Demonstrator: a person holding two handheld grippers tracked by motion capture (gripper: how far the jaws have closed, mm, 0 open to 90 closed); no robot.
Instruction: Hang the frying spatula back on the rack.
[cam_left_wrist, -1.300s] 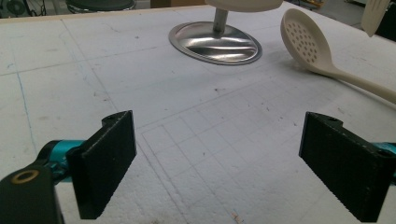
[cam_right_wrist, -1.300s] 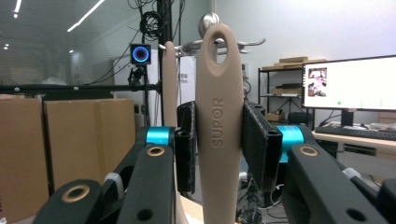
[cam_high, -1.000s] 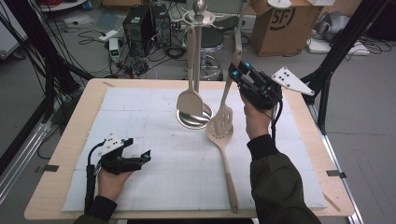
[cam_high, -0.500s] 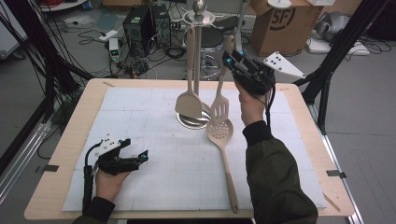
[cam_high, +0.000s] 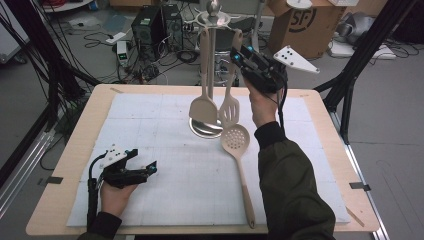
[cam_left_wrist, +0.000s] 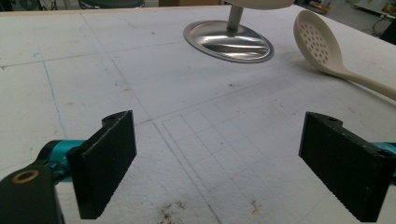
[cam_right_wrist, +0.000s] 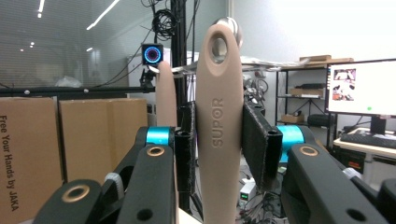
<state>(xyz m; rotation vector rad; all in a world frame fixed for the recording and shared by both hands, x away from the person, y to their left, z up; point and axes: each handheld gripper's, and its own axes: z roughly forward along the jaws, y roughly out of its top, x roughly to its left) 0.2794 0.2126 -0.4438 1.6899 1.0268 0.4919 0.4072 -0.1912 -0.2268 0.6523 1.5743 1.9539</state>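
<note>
A person sat at a wooden table (cam_high: 70, 165) covered with a white gridded mat (cam_high: 165, 130), holding a two-jaw gripper in each hand. Toward the back of the mat stood a metal utensil rack (cam_high: 212, 20) on a round shiny base (cam_left_wrist: 229, 42).

The right gripper (cam_high: 239, 54) was raised near the top of the rack, its jaws clamped on the upper handle of a beige slotted spatula (cam_high: 229, 107). In the right gripper view the handle (cam_right_wrist: 218, 121) stood upright between the two black pads, pressed from both sides, with its hanging hole (cam_right_wrist: 218, 46) level with the rack's rounded top just behind it. Whether the hole was already over a hook could not be told from the pictures. The spatula's blade hung free just above the base.

A second utensil, a solid spatula (cam_high: 203, 107), already hung from the rack just beside the held one, so that part of the work looked finished.

A perforated spoon (cam_high: 235, 137) lay flat on the mat near the base, its long handle running toward the person. Nothing touched it, so it appeared to be left for later.

The left gripper (cam_high: 145, 170) rested low on the mat at the near left, well apart from the rack, its jaws spread wide with only bare mat between them.

As a judgement: one utensil was hung, one was being brought to its hook, and one was not yet picked up, so the job stood roughly at its midpoint.
</note>
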